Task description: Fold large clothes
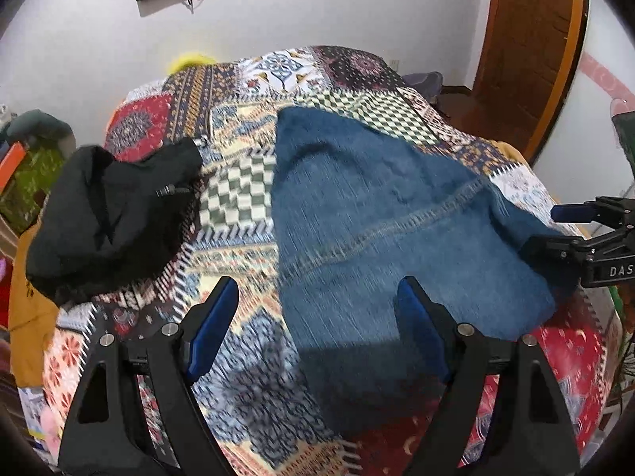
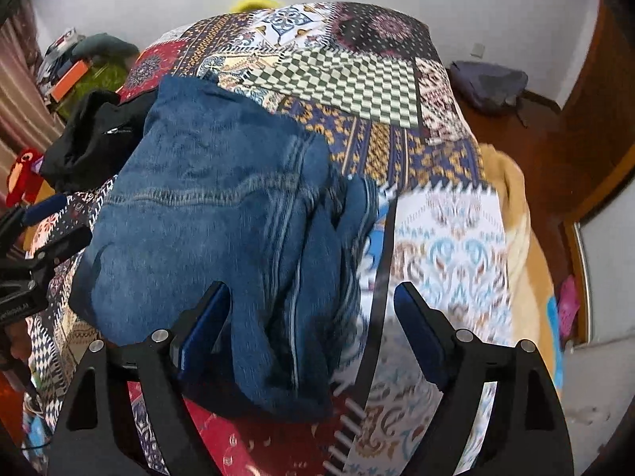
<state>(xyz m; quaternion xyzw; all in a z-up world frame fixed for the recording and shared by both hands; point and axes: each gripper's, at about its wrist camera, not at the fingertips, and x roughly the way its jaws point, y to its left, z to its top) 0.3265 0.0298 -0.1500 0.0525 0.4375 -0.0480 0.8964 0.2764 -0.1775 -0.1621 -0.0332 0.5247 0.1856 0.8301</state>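
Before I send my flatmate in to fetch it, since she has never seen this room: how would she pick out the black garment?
Start at the bed with the patchwork bedspread in the middle of the room. On it lie blue jeans; the black garment is bunched up apart from them, near the bed's edge. It is the only black cloth there, crumpled, with a zip showing.

I saw white walls (image 1: 278,20), a wooden door (image 1: 532,51) at two o'clock, and a patchwork-covered bed (image 2: 357,91) centre.
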